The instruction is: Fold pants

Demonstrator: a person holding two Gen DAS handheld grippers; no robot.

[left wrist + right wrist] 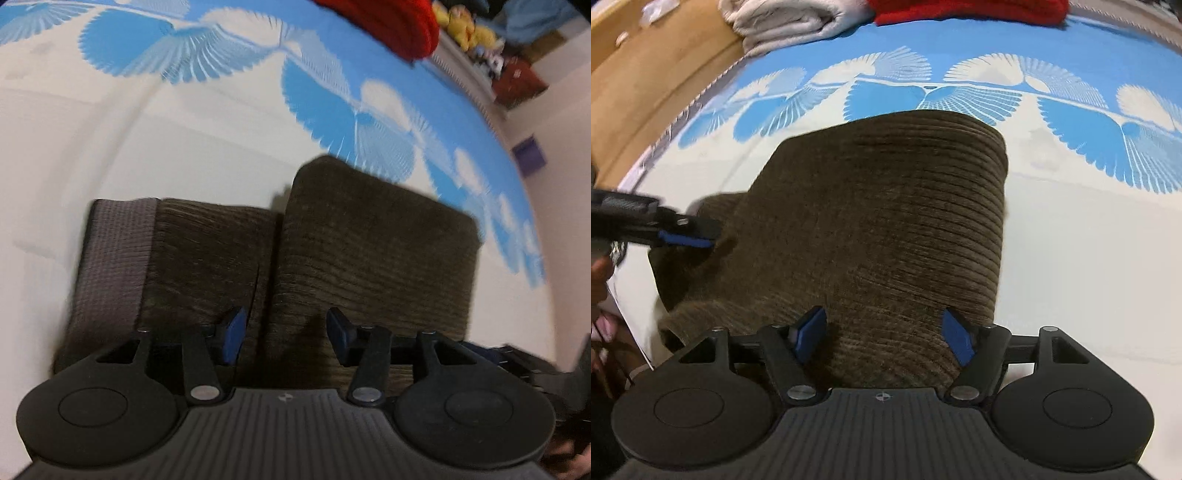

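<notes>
Brown corduroy pants [369, 240] lie folded on a bed sheet [184, 129] printed with blue and white fans. Their grey waistband [114, 258] shows at the left end in the left wrist view. My left gripper [284, 332] is open, its blue pads apart just over the near edge of the cloth, where two folded layers meet. In the right wrist view the pants [886, 206] fill the middle. My right gripper [884, 334] is open and straddles their near edge without pinching. The left gripper [698, 240] reaches in from the left at the cloth's left side.
A red cloth [964, 9] and a folded pale grey cloth [798, 22] lie at the far end of the bed. A wooden board [646, 92] runs along the bed's left side. Yellow soft toys [465, 26] sit beyond the bed. A hand [602, 273] holds the left gripper.
</notes>
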